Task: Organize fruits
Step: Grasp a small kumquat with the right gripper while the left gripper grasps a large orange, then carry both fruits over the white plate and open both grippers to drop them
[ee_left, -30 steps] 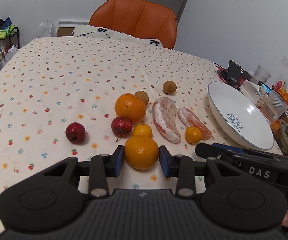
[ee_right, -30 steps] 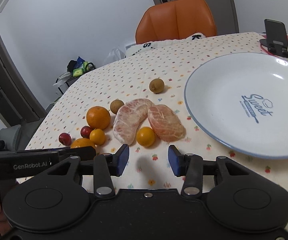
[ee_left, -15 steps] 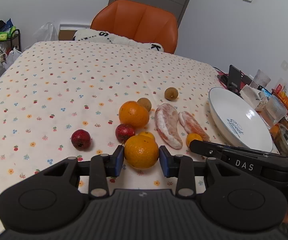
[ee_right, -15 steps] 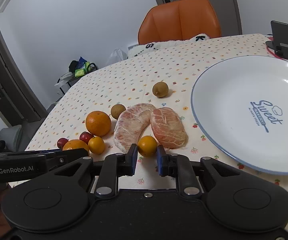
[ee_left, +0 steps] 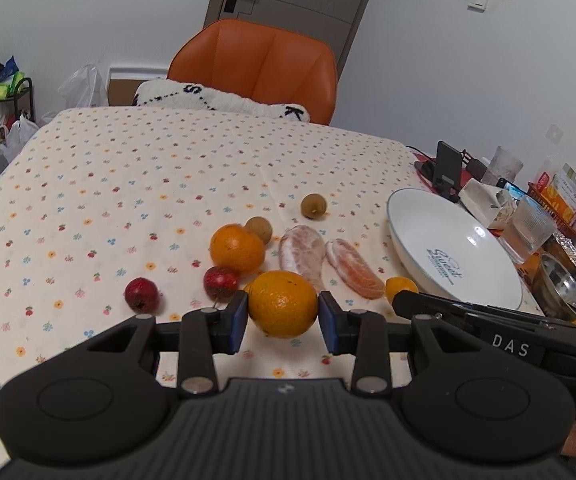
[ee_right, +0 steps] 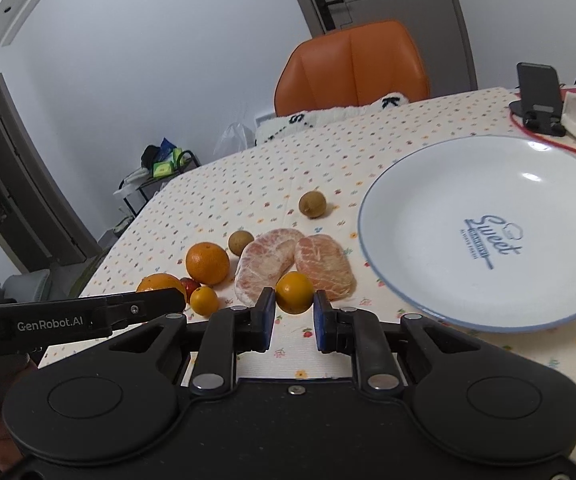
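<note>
The left gripper [ee_left: 283, 316] had its blue pads pressed against both sides of a large orange [ee_left: 282, 303] and carried it clear of the tablecloth [ee_left: 128, 168]. A second before, that orange sat on the cloth between the same pads; half a second before it was just starting up, and now it rode higher, with the other fruit dropping away below it. The right gripper [ee_right: 294, 312] had narrowed from wide open to a snug hold on a small orange [ee_right: 293, 297]; both pads touched its sides, though I could not tell whether it had left the cloth.

Just beyond the left gripper lay a second big orange [ee_left: 237, 249], two dark red fruits [ee_left: 142, 294] [ee_left: 220, 282], and two small brown round fruits [ee_left: 258, 229] [ee_left: 314, 206] further back. Two peeled pinkish segments [ee_left: 303, 251] [ee_left: 353, 269] lay side by side, just behind the small orange, and another small orange [ee_right: 204, 300] rested to their left. The white plate [ee_right: 427, 184] stood to the right, near the segments, with nothing on it.

So both grasps seemed secured, and the likely next step was carrying the two fruits over to the plate. The large orange was round and smooth, so a loose pinch could let it roll out.
</note>
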A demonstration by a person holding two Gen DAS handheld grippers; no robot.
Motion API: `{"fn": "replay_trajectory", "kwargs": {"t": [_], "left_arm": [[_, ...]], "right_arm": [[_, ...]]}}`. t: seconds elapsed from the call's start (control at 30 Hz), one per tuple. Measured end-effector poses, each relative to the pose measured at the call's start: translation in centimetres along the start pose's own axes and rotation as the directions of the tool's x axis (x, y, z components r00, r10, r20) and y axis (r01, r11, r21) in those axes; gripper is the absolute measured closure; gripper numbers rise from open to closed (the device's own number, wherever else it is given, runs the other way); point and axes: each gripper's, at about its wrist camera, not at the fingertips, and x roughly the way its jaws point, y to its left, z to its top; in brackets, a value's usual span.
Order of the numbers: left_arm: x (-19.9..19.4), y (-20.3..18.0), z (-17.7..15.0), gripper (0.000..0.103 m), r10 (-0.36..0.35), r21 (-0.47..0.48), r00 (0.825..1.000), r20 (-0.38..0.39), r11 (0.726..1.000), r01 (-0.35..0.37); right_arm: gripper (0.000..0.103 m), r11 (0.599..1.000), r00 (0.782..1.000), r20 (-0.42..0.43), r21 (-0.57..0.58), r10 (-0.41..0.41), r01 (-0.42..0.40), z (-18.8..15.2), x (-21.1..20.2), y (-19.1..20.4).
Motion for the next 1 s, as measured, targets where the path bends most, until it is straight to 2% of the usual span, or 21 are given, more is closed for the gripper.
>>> {"fn": "replay_trajectory", "kwargs": {"t": [0.37, 1.0], "left_arm": [[0.1, -3.2, 0.5, 0.067, -0.026, 0.052, 1.0, 0.01, 0.998, 0.025], [1.7, -7.8, 0.5, 0.067, -0.093, 0.113, 0.996, -0.008, 0.989, 0.093]], "right_arm": [[0.084, 0.999, 0.998, 0.06, 0.033, -0.015, 0.013, 0.3, -2.5, -1.9], [0.084, 0.99, 0.988, 0.097, 0.091, -0.12, 0.111, -0.4, -5.8, -6.1]]}}
